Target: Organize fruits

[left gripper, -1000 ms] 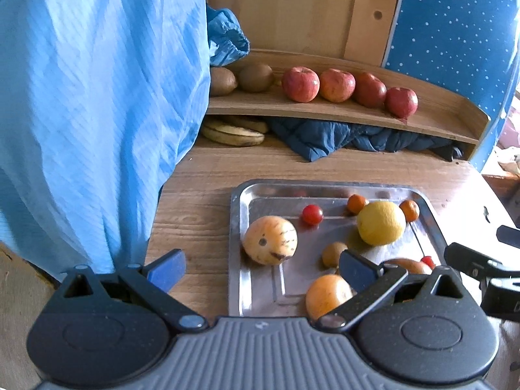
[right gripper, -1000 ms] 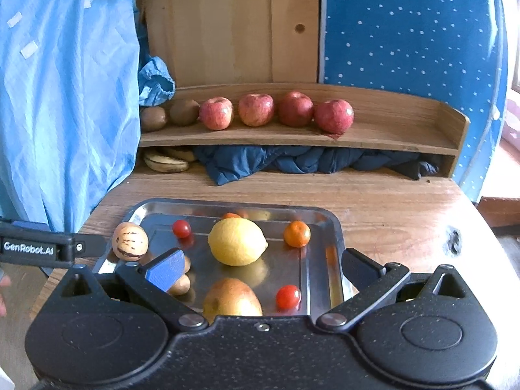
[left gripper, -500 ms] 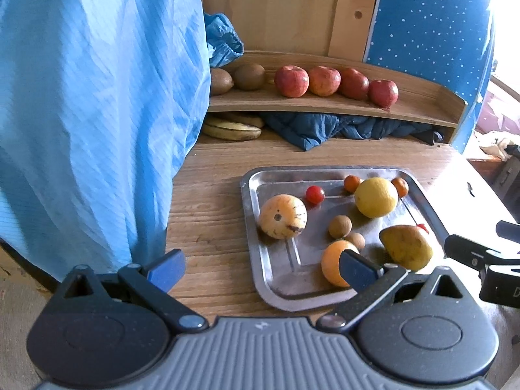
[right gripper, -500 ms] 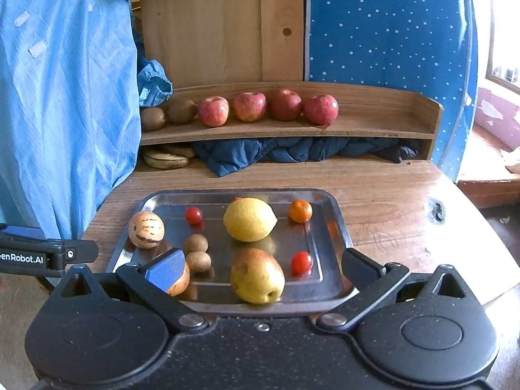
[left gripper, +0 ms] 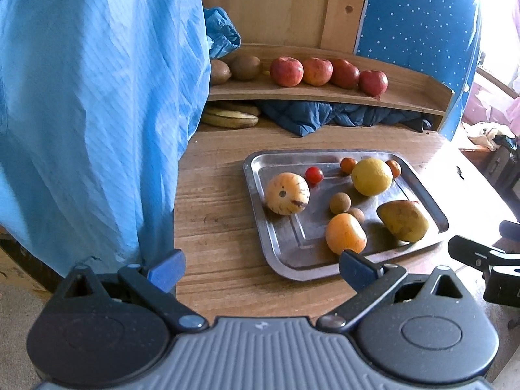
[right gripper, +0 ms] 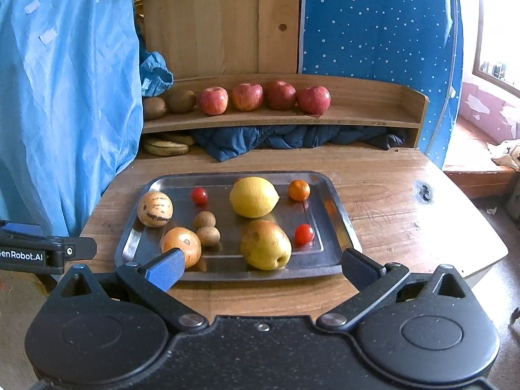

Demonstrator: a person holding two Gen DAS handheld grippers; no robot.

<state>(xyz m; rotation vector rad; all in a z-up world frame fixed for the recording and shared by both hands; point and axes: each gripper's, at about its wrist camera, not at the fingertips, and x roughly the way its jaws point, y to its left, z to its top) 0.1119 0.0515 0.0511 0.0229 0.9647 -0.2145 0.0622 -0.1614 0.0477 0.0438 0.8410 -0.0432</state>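
Left wrist view: the left gripper hangs with fingers spread wide and empty, just short of the metal tray on the wooden table. On the tray lie a lemon, an orange, a pear and a striped melon. Beyond the tray, four apples line the shelf.

Right wrist view: the right gripper is likewise wide and empty, at the tray's near edge. Left of the tray, the other tool reads "GenRobot.AI". A blue cloth hangs further left.
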